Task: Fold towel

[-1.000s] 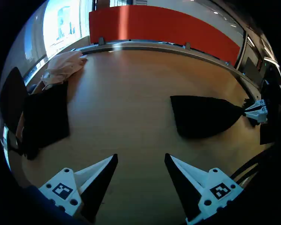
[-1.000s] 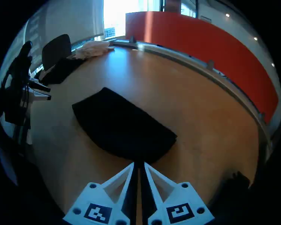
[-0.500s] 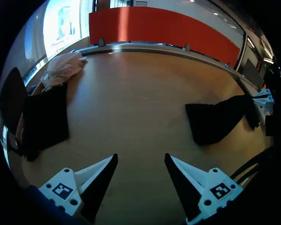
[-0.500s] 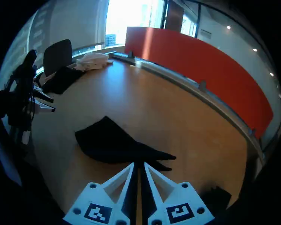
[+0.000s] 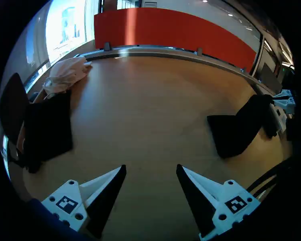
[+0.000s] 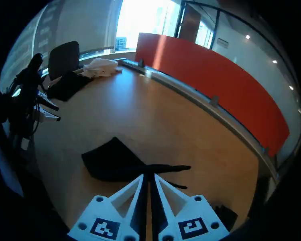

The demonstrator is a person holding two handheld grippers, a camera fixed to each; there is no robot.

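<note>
Black towel [image 6: 110,162]: one corner pinched & lifted by right gripper [image 6: 149,178], rest lying toward near edge of tabletop [image 5: 150,100]. Prob. mid-fold; next needs corner carried over to opposite edge. Left gripper [image 5: 151,168] spread, empty.

No word, number or brand could be read in either view. The only printed marks were black-and-white coded squares [image 5: 67,204], patterns without letters. One sat on the base of each finger of the left hand-held gripper [image 5: 150,166], and one on the base of each finger of the right hand-held gripper [image 6: 149,176]. Far ahead of the right hand-held gripper, a small pale plate [image 6: 222,42] hung on the wall above the red panel [image 6: 214,76]. It was too small for anything on it to be made out.
</note>
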